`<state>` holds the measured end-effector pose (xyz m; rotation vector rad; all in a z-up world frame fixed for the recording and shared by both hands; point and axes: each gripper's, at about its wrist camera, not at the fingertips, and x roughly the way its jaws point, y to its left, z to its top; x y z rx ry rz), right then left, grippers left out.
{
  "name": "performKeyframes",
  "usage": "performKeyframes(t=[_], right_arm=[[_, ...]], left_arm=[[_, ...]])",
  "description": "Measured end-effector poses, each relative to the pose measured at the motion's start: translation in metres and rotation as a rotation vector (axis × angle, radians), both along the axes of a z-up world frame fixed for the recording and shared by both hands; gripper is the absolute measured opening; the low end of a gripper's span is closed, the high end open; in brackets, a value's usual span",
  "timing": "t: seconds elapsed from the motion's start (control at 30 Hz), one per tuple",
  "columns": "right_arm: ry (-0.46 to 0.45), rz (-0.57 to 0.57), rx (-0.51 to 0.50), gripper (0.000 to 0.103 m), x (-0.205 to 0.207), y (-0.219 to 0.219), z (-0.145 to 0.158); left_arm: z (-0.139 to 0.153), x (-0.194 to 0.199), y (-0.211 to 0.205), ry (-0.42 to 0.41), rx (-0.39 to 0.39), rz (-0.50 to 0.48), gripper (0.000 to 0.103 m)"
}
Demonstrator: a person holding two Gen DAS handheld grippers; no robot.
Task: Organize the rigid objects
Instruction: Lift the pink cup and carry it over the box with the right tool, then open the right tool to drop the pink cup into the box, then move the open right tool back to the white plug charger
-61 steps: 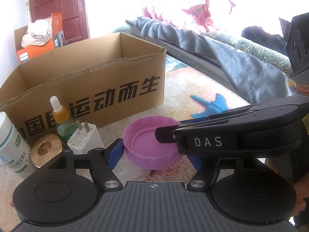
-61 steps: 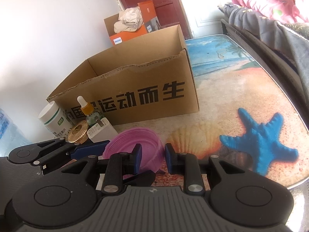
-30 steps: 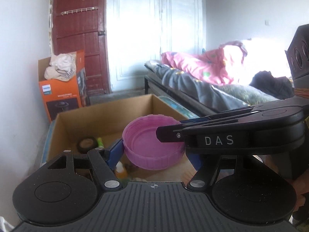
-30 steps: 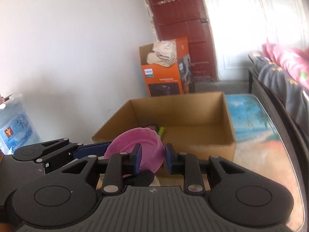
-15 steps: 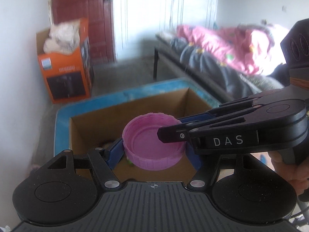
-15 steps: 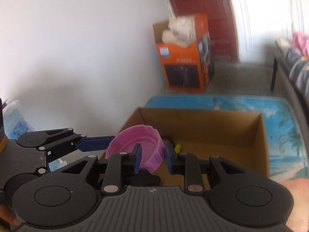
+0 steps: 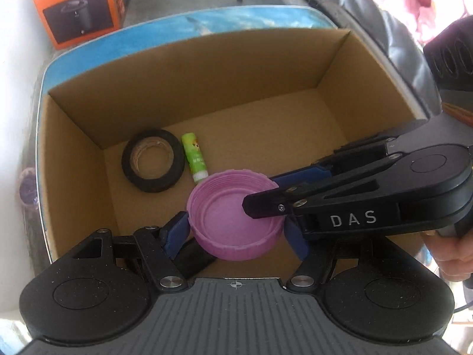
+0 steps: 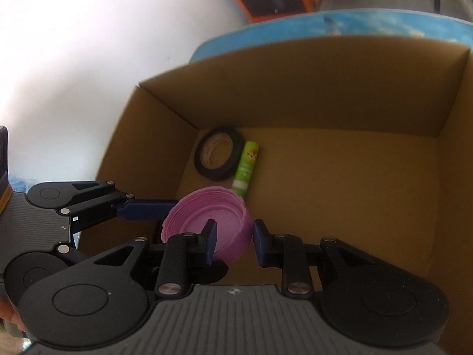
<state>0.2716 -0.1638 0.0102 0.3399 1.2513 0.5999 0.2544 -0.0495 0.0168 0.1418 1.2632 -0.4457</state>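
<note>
A pink plastic lid (image 7: pixel 233 219) hangs open side up over the near left part of an open cardboard box (image 7: pixel 207 68). My left gripper (image 7: pixel 235 233) is shut on it, blue pads pressing opposite sides. My right gripper (image 7: pixel 260 192) comes in from the right and pinches the lid's rim, one finger inside and one outside. In the right wrist view the lid (image 8: pixel 218 207) sits between my right gripper's (image 8: pixel 233 242) fingers. The left gripper's blue finger (image 8: pixel 147 207) touches its left side there. On the box (image 8: pixel 325 88) floor lie a black tape roll (image 7: pixel 177 162) and a green glue stick (image 7: pixel 193 159).
The tape roll (image 8: pixel 235 145) and glue stick (image 8: pixel 246 165) lie near the box's far left corner; the rest of the floor is bare cardboard. The box stands on a table with a blue beach print (image 7: pixel 236 20). An orange carton (image 7: pixel 77 6) stands beyond. A person's hand (image 7: pixel 452 254) holds the right gripper.
Both grippers carried the pink lid forward over the box and tipped downward, so the views now look into the box. The grip on the lid is the same.
</note>
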Motion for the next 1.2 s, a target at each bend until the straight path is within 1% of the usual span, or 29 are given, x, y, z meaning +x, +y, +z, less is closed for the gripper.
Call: performKeyframes(t=[0.17, 0.3, 0.43, 0.5, 0.53, 0.6, 0.67, 0.8, 0.93, 0.97, 1.0, 1.07, 1.2], right_arm=[[0.000, 0.010, -0.030, 0.029, 0.006, 0.001, -0.001], [0.012, 0.010, -0.053, 0.030, 0.010, -0.002, -0.002], [0.024, 0.013, -0.059, 0.031, 0.011, -0.004, -0.004], [0.030, 0.012, -0.058, 0.032, 0.010, -0.005, -0.006], [0.031, 0.010, -0.060, 0.034, 0.010, -0.005, -0.006], [0.028, 0.006, -0.054, 0.042, 0.010, -0.007, -0.005], [0.022, 0.003, -0.042, 0.044, 0.009, -0.008, -0.003], [0.012, -0.016, -0.010, 0.044, 0.004, -0.012, 0.005], [-0.041, -0.054, 0.036, 0.044, -0.008, -0.024, 0.029], [-0.061, -0.063, 0.049, 0.046, -0.013, -0.027, 0.037], [-0.085, -0.073, 0.064, 0.051, -0.019, -0.031, 0.046], [-0.136, -0.095, 0.096, 0.055, -0.034, -0.040, 0.065], [-0.218, -0.121, 0.169, 0.055, -0.074, -0.057, 0.093]], left_arm=[[-0.007, 0.007, -0.010, 0.021, 0.024, -0.004, 0.070], [-0.013, 0.014, -0.012, 0.059, 0.029, -0.002, 0.070], [-0.021, 0.018, -0.013, 0.110, 0.020, 0.020, 0.074], [-0.022, 0.017, -0.013, 0.114, 0.024, 0.019, 0.075], [-0.022, 0.016, -0.014, 0.110, 0.033, 0.018, 0.076], [-0.019, 0.014, -0.014, 0.102, 0.034, 0.019, 0.078], [-0.014, 0.011, -0.012, 0.093, 0.025, 0.025, 0.080], [0.005, 0.003, -0.006, 0.034, 0.020, 0.033, 0.081], [0.030, -0.011, 0.005, -0.052, 0.008, 0.039, 0.081], [0.037, -0.016, 0.006, -0.076, -0.002, 0.043, 0.081], [0.045, -0.022, 0.008, -0.100, -0.017, 0.045, 0.081], [0.060, -0.037, 0.014, -0.151, -0.051, 0.044, 0.082], [0.090, -0.074, 0.022, -0.270, -0.117, 0.017, 0.084]])
